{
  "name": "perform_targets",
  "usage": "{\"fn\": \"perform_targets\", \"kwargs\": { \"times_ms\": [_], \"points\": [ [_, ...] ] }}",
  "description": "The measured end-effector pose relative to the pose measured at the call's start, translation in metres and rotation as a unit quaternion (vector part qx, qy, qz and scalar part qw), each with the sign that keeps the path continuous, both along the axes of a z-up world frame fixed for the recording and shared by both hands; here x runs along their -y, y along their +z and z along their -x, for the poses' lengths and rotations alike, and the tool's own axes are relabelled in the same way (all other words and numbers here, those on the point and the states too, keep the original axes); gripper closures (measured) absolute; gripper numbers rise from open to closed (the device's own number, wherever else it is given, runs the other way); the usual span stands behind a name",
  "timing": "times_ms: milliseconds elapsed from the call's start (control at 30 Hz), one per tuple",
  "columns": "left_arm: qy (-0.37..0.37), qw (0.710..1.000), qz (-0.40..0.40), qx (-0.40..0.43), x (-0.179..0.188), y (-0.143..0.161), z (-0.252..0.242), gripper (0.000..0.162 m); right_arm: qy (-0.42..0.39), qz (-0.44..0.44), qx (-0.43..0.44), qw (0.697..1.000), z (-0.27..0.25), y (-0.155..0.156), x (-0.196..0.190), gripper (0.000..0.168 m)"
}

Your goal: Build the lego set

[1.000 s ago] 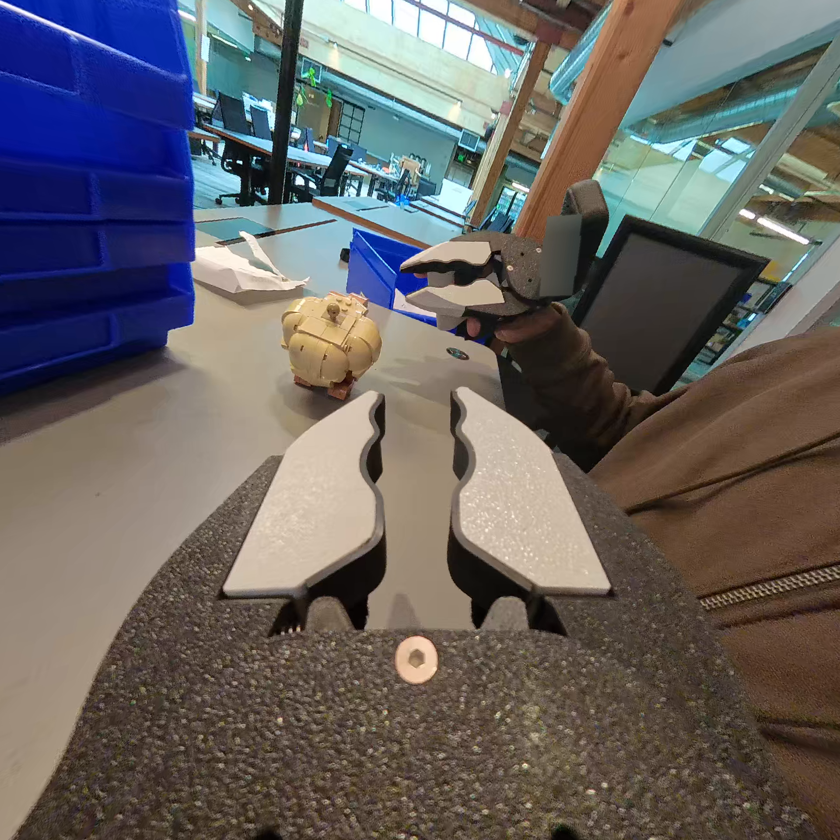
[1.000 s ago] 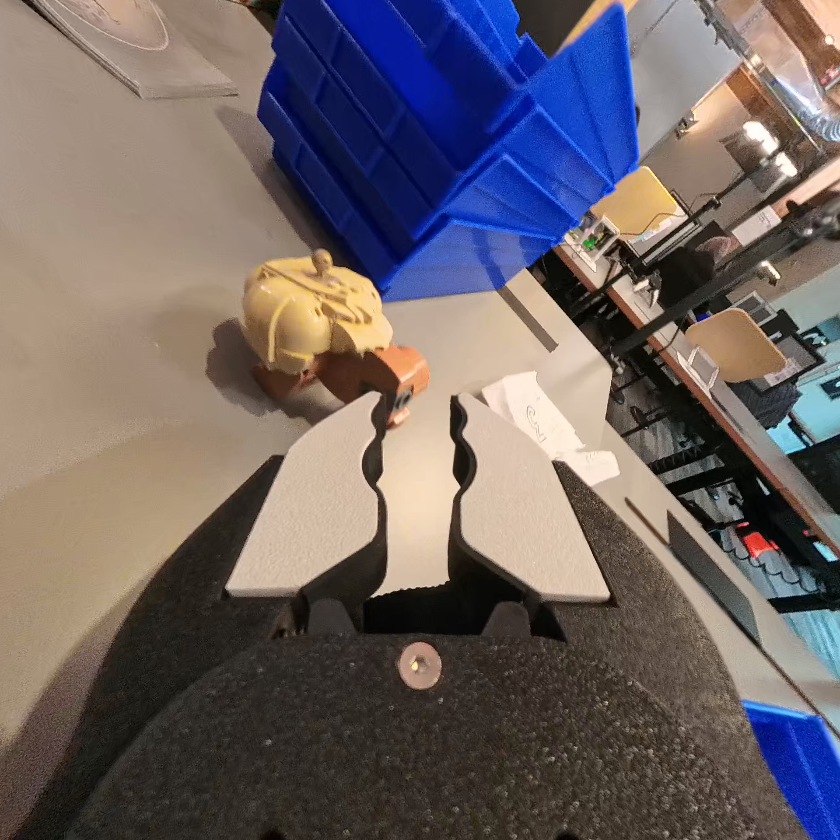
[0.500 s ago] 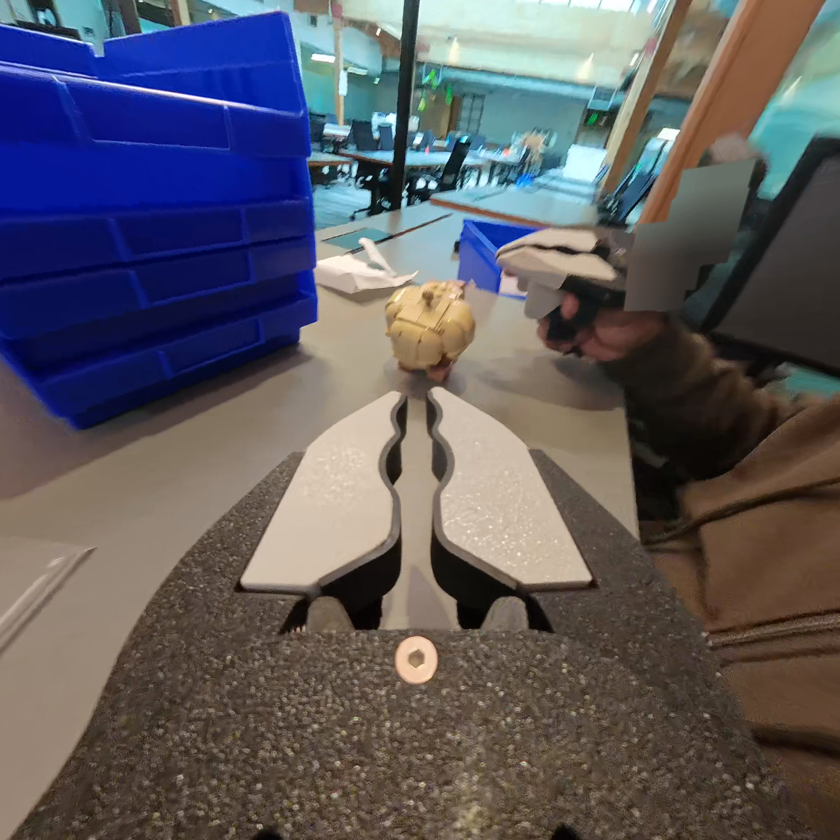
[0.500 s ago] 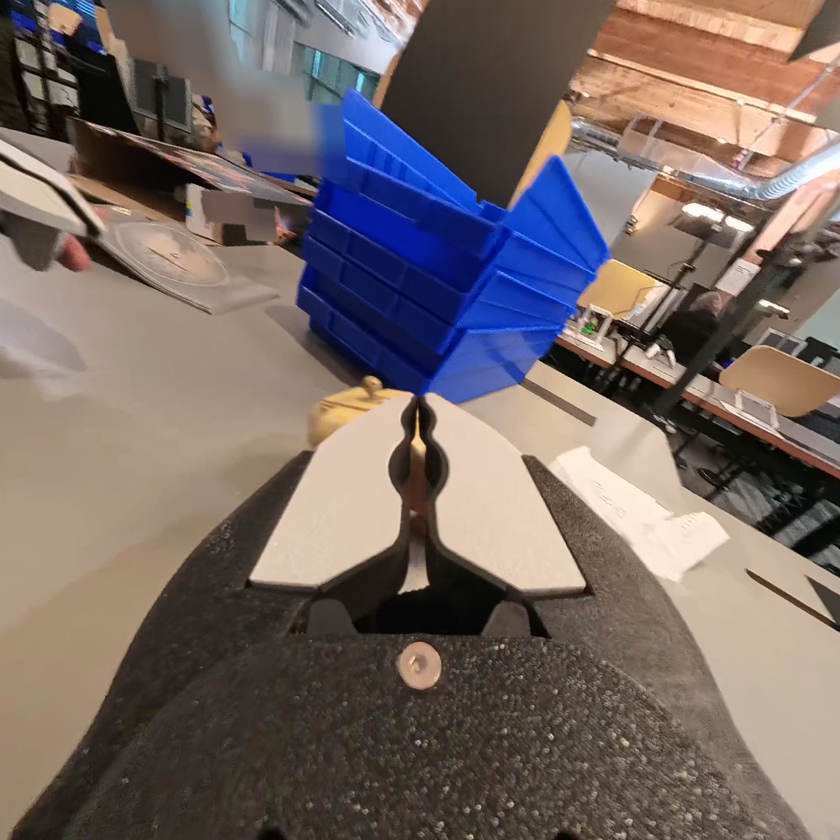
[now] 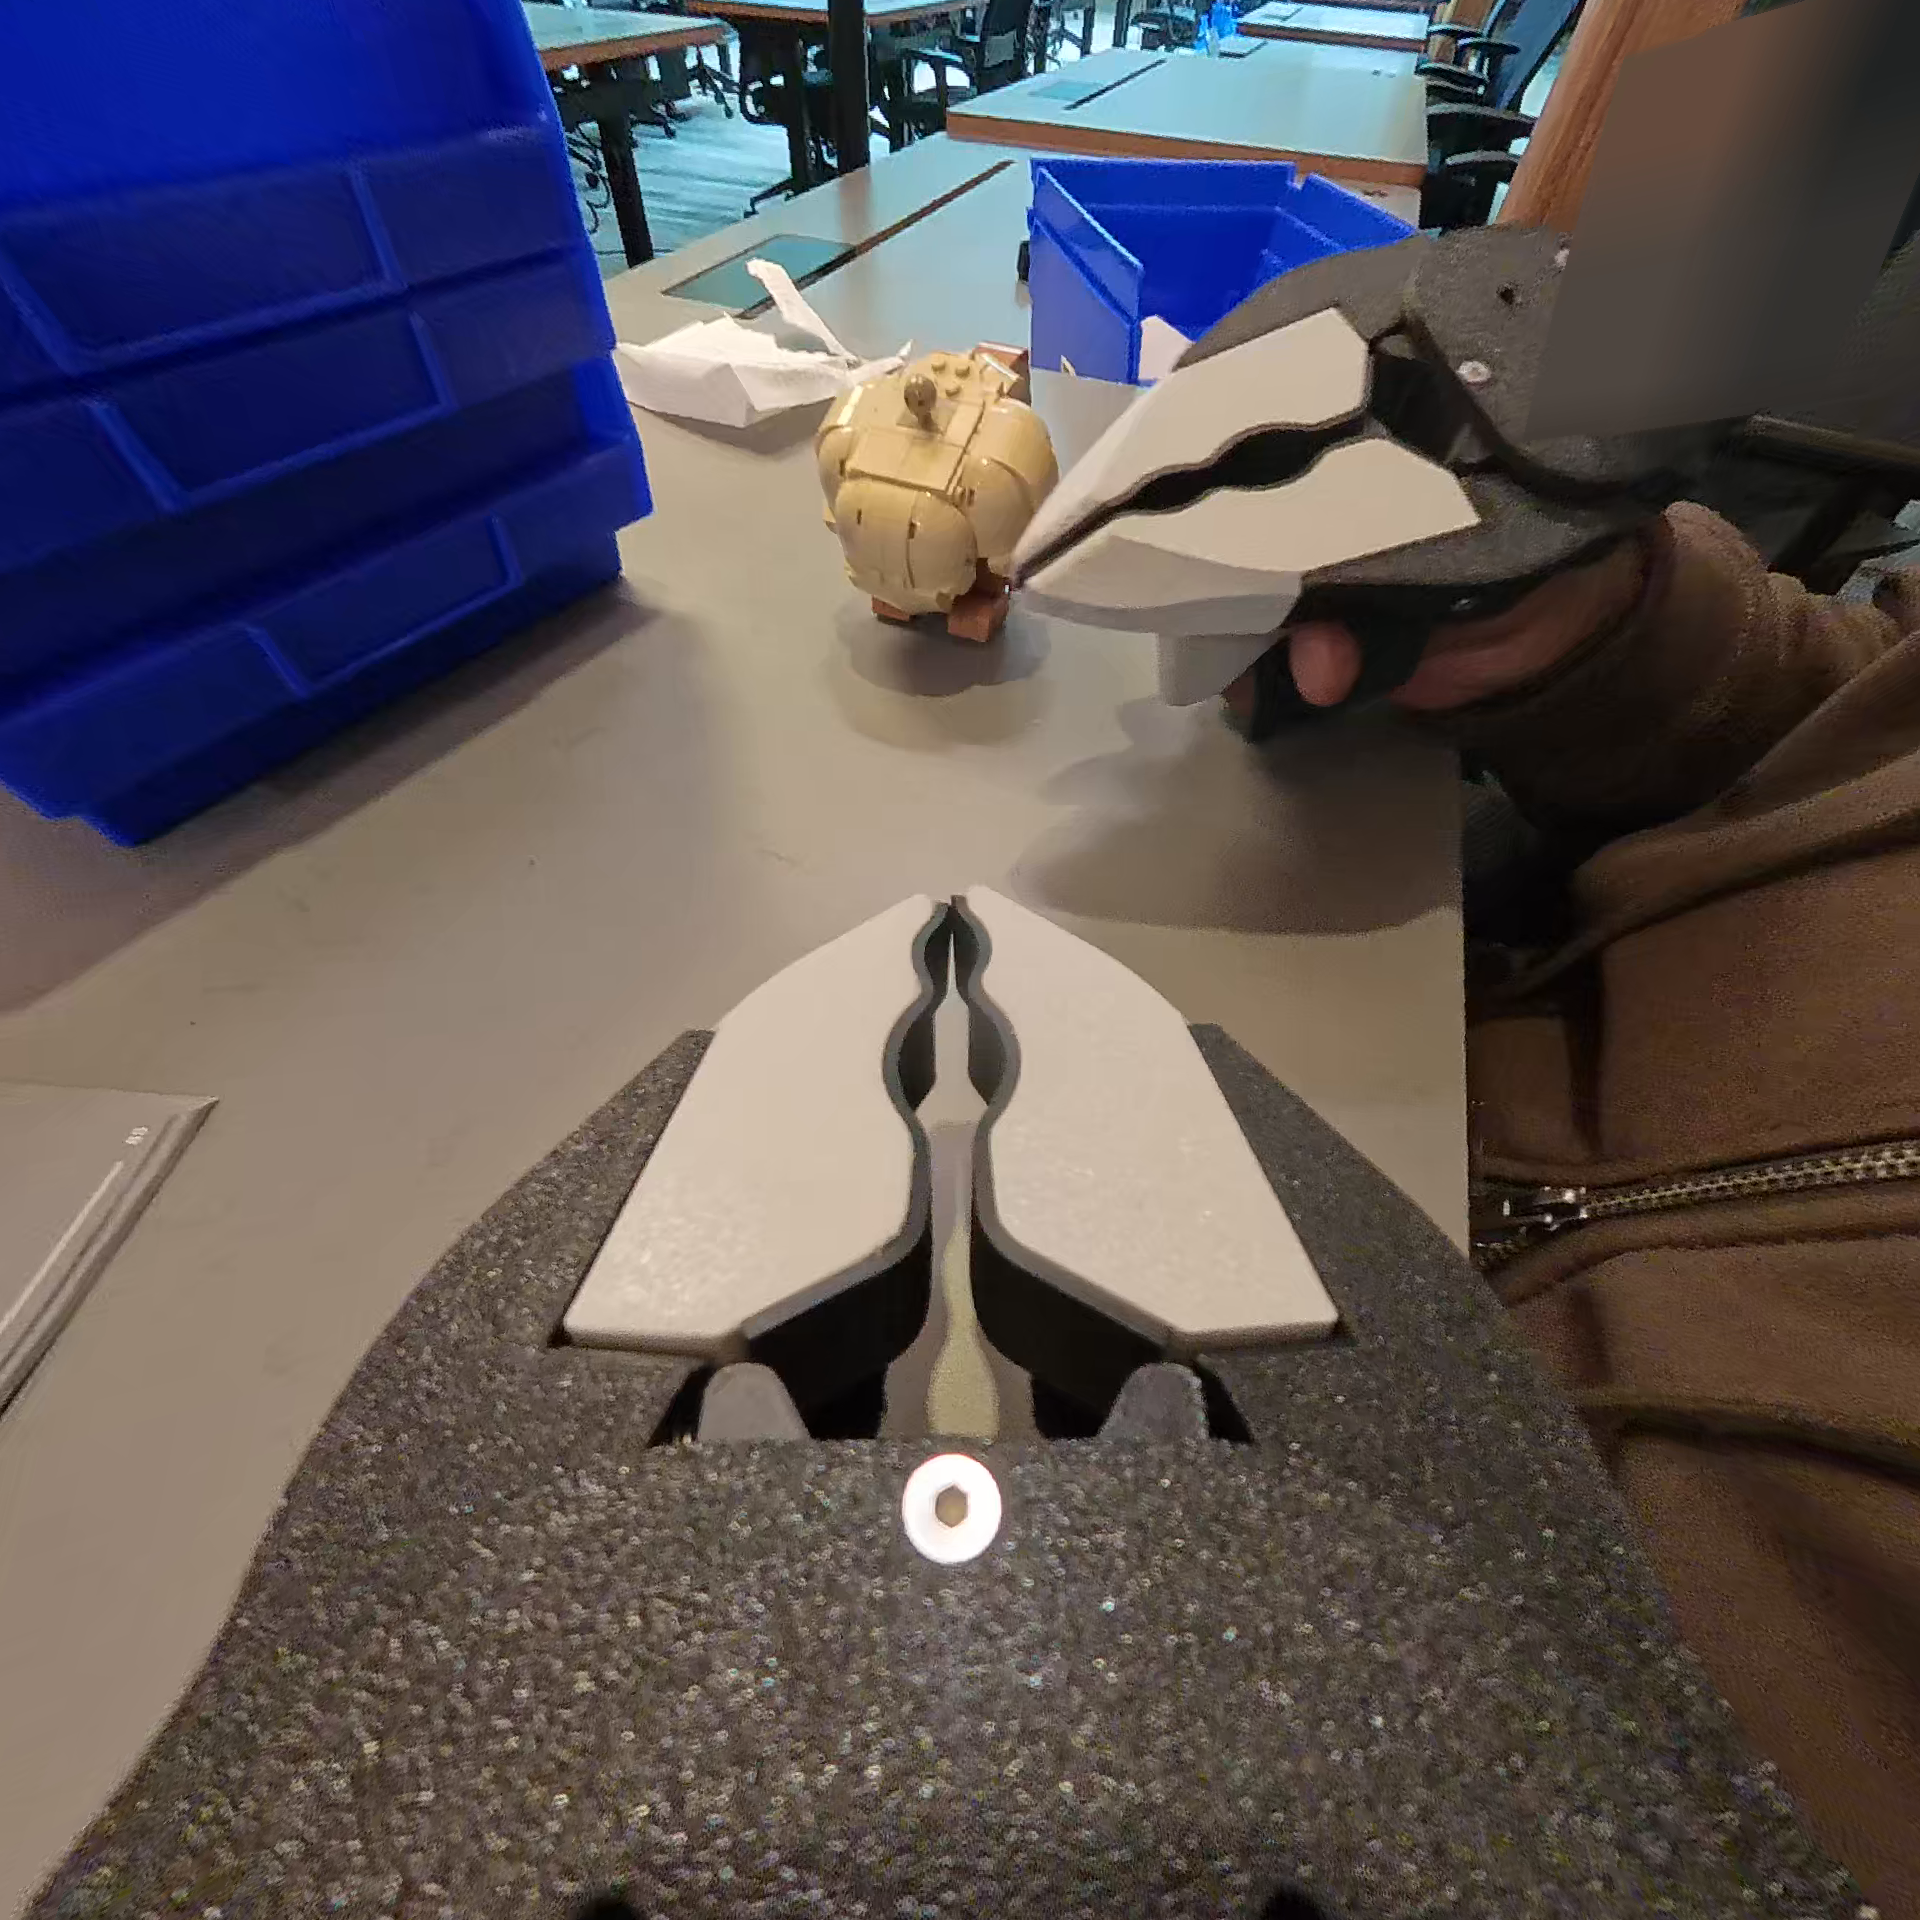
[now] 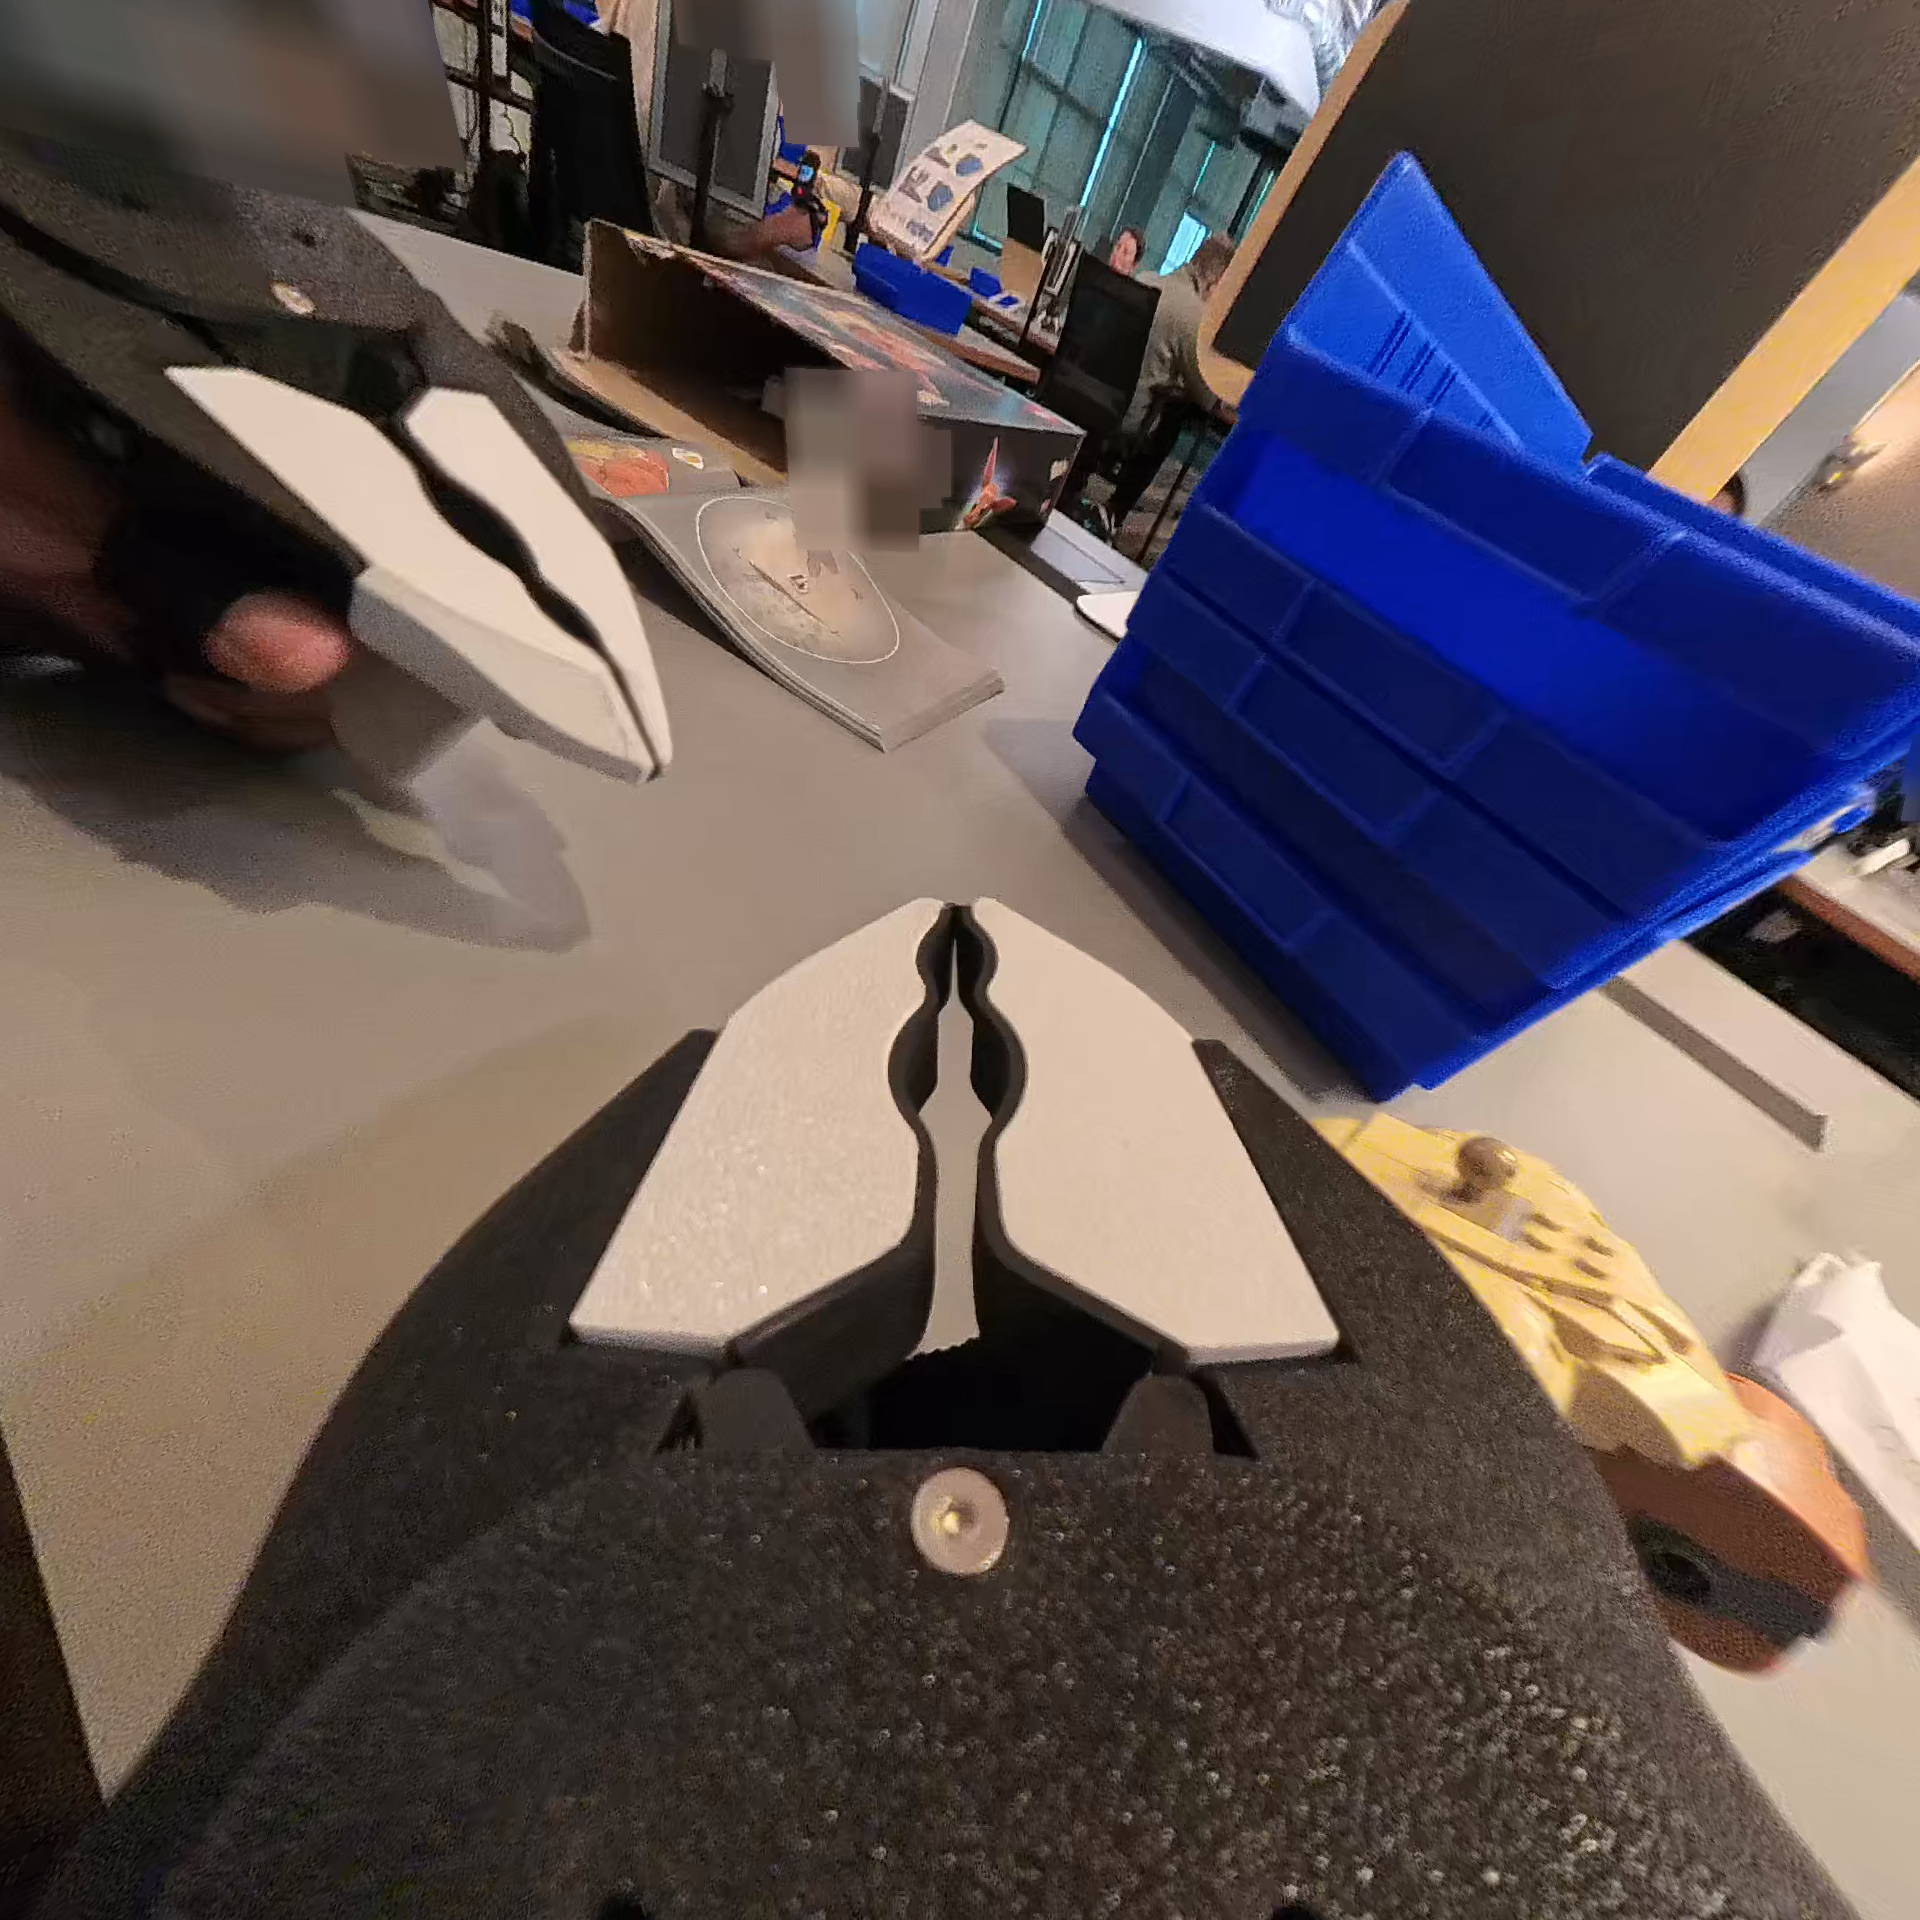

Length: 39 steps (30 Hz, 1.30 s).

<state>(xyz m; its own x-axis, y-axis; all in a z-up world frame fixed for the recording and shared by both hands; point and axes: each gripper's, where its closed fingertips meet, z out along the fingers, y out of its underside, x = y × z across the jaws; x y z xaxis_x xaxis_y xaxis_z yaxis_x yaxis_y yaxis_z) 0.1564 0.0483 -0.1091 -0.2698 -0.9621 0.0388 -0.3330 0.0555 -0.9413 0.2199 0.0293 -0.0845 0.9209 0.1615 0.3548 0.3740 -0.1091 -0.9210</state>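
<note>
Grey table (image 5: 520, 935), tan lego model (image 5: 935, 488), stacked blue bins (image 5: 291, 416) (left), crumpled paper (image 5: 727, 369)

Lego model (image 6: 1538, 1309) blurred, perhaps half-hidden

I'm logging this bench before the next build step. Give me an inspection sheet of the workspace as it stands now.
Surface: grey table, mostly bare in the middle.
Job's things: tan lego model standing on brown feet; booklet; box.
Clutter: stacked blue bins; another blue bin; crumpled paper.
Grippers: left hand-held gripper shut, empty; right hand-held gripper shut, tips by the model's foot.
Cables: nothing seen.
Surroundings: open office, desks, chairs, people far off.
</note>
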Motion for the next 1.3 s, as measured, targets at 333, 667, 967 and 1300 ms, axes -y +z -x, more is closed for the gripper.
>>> {"fn": "perform_targets", "kwargs": {
  "times_ms": [333,667,967,1300],
  "points": [
    [0.007,0.994,0.102,0.046,-0.014,0.021,0.019,0.161,0.016,0.070,-0.050,0.996,0.019,-0.009,-0.056,0.168],
    [0.049,0.962,0.215,0.162,-0.052,0.051,0.071,0.157,0.046,0.146,-0.037,0.987,0.066,-0.029,-0.139,0.168],
    [0.068,0.915,0.314,0.242,-0.105,0.070,0.131,0.158,0.091,0.253,0.010,0.963,0.142,-0.065,-0.187,0.159],
    [0.080,0.886,0.335,0.311,-0.126,0.082,0.174,0.158,0.075,0.344,-0.007,0.936,0.177,-0.087,-0.212,0.136]
  ]
}}
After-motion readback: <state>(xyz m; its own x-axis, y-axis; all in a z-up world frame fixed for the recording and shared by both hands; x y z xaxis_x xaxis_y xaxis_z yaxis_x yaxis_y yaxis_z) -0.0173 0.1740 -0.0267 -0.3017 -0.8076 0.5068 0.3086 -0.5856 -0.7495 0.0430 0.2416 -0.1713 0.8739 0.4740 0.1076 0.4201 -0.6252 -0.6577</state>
